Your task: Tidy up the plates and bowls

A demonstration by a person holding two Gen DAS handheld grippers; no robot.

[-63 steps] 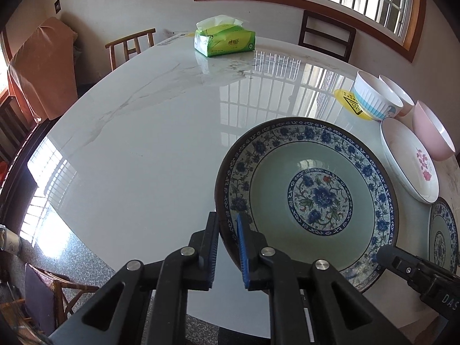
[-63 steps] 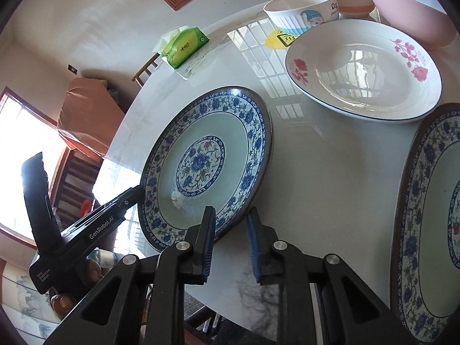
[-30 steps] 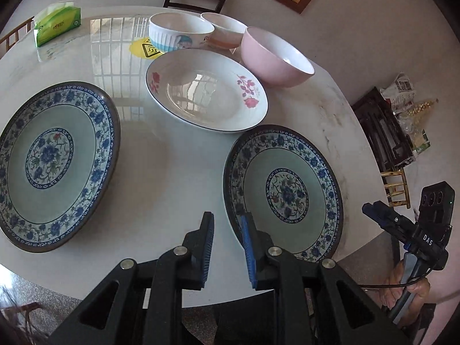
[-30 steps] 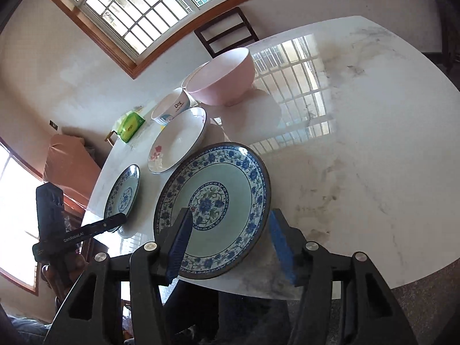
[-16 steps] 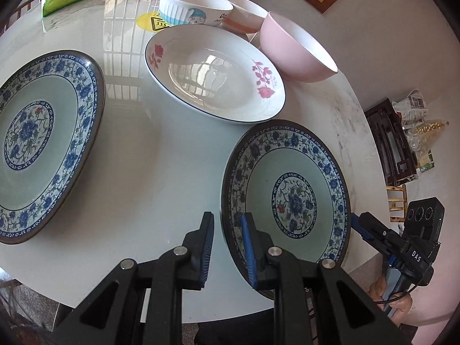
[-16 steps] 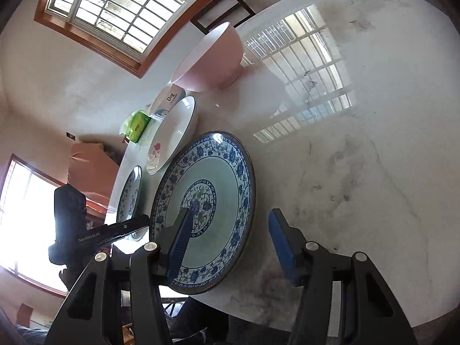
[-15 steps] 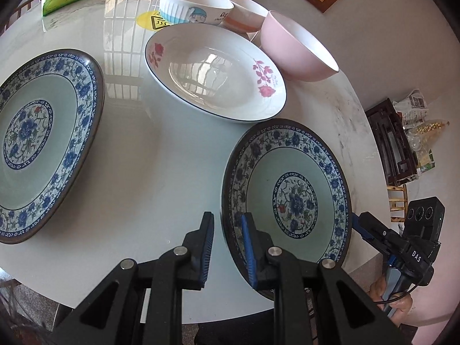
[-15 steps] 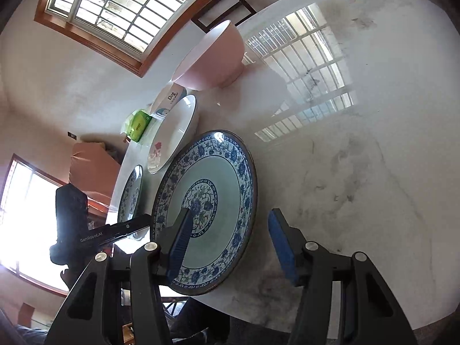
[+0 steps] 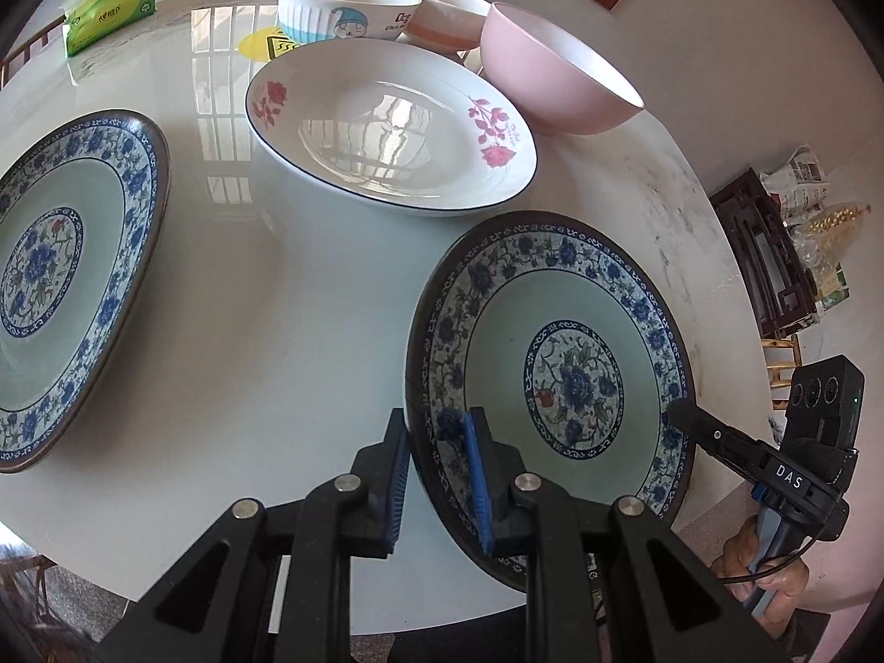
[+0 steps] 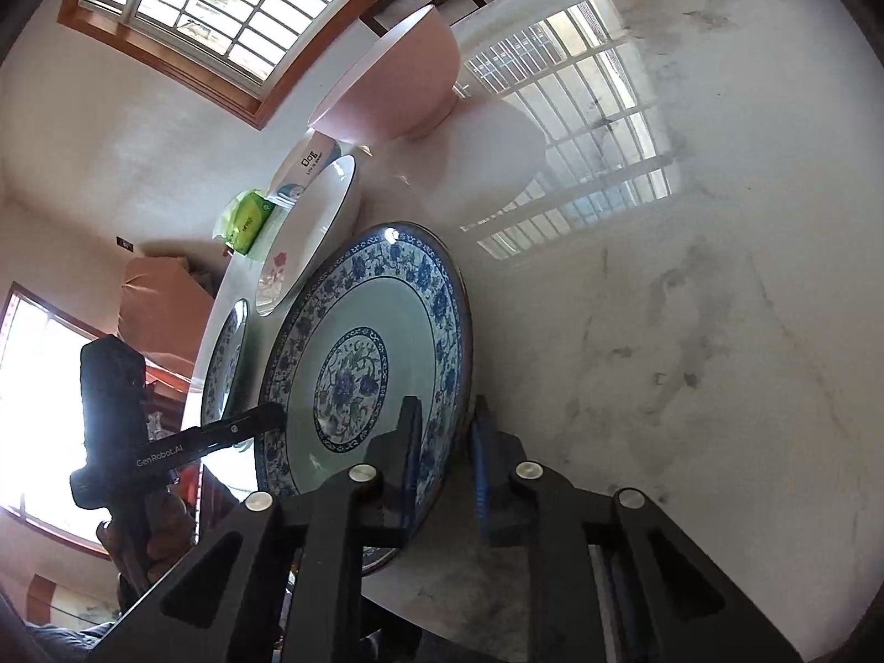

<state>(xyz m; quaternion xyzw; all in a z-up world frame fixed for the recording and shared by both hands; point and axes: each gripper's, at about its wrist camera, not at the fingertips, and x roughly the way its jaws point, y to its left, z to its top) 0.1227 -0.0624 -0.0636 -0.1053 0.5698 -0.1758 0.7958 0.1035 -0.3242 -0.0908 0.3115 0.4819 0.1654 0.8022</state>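
Note:
A blue-and-white floral plate lies at the table's near right edge; it also shows in the right wrist view. My left gripper straddles its left rim, jaws narrowly apart with the rim between them. My right gripper straddles its opposite rim, jaws partly closed around it. A matching plate lies at left. A white rose-patterned dish sits behind, with a pink bowl and two smaller bowls further back.
A green tissue box stands at the far left of the white marble table. A yellow sticker lies near the bowls. Chairs stand beyond the table. Dark furniture with bags is at right.
Both grippers have moved in onto the near plate's rim, one from each side. The right gripper's jaws have narrowed from wide open. The plate looks slightly tilted now.

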